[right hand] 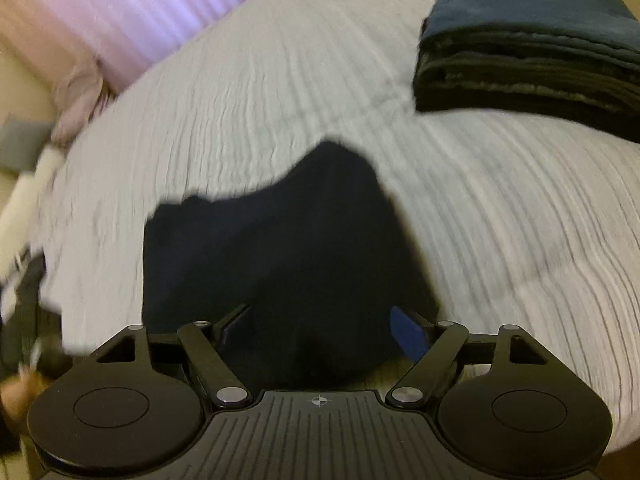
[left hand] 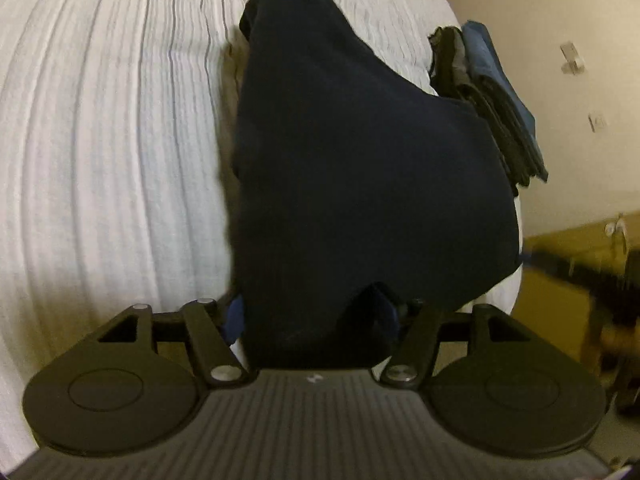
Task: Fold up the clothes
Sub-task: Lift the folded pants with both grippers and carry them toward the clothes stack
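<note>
A dark navy garment (left hand: 352, 168) rises from my left gripper (left hand: 316, 316) over the white ribbed bedspread (left hand: 100, 160). It fills the gap between the blue fingertips (left hand: 236, 318), so the left gripper is shut on it. In the right wrist view the same dark garment (right hand: 280, 248) lies bunched on the bedspread (right hand: 500, 220). It reaches in between the fingers of my right gripper (right hand: 322, 326). Those fingers stand wide apart. The blue pad (right hand: 408, 332) is bare, with a strip of bed showing beside it. This view is blurred by motion.
A stack of folded dark and blue clothes (right hand: 532, 48) sits at the far right of the bed, also seen as a stack (left hand: 492, 100) near the bed's edge. A pink pillow (right hand: 132, 12) lies at the far left. Wooden furniture (left hand: 568, 264) stands beyond the bed.
</note>
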`<state>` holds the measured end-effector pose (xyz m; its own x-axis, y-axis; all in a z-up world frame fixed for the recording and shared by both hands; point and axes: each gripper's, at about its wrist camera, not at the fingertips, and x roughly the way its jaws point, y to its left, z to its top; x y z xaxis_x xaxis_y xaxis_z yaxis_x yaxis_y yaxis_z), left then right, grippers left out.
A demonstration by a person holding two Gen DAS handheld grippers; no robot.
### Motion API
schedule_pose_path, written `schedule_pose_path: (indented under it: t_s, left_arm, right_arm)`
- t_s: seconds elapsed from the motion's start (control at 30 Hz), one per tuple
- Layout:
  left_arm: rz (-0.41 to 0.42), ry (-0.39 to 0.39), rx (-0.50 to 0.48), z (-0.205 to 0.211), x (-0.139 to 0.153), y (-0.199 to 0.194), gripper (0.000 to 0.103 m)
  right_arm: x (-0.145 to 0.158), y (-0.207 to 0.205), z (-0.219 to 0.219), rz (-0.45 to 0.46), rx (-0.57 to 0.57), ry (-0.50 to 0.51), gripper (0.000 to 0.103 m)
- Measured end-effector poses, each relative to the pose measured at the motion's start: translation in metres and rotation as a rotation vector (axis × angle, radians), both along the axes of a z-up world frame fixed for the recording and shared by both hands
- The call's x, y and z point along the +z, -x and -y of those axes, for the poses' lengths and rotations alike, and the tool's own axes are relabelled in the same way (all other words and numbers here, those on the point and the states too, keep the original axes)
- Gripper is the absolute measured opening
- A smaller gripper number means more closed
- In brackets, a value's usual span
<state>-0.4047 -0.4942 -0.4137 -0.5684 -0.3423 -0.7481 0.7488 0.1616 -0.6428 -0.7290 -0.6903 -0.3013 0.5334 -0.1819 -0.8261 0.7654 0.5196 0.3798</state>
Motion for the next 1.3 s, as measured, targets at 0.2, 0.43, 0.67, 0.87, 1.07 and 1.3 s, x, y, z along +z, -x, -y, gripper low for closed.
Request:
schedule_pose_path:
  t_s: [0.2, 0.43, 0.67, 0.87, 1.07, 1.3]
  left_arm:
    - [-0.161, -0.08, 0.074, 0.006, 0.03, -0.031, 0.019]
    - [-0.333, -0.105, 0.178, 0.033, 0.063, -0.055, 0.018]
    - [-0.335, -0.142, 0.165, 0.048, 0.068, -0.051, 0.018]
    - [-0.313, -0.149, 0.132, 0.04, 0.065, -0.058, 0.018]
    - [-0.068, -0.058, -0.05, 0.042, 0.083, -0.035, 0.025]
    - [0.397, 0.232, -0.331, 0.008, 0.143, 0.006, 0.065]
  right_arm:
    - [-0.012, -0.034, -0.06, -0.124, 0.327, 0.315, 0.089]
    - [-0.025, -0.08, -0.13, -0.263, 0.742, 0.739, 0.103]
    - [-0.065, -0.106, -0.138, -0.377, 0.836, 1.0, 0.102]
    - [-0.078, -0.093, -0.1, -0.488, 0.79, 1.017, 0.091]
    - [-0.059, -0.09, -0.089, -0.483, 0.868, 0.894, 0.029]
    - [-0.005, -0.107, -0.068, -0.463, 0.847, 0.701, 0.026]
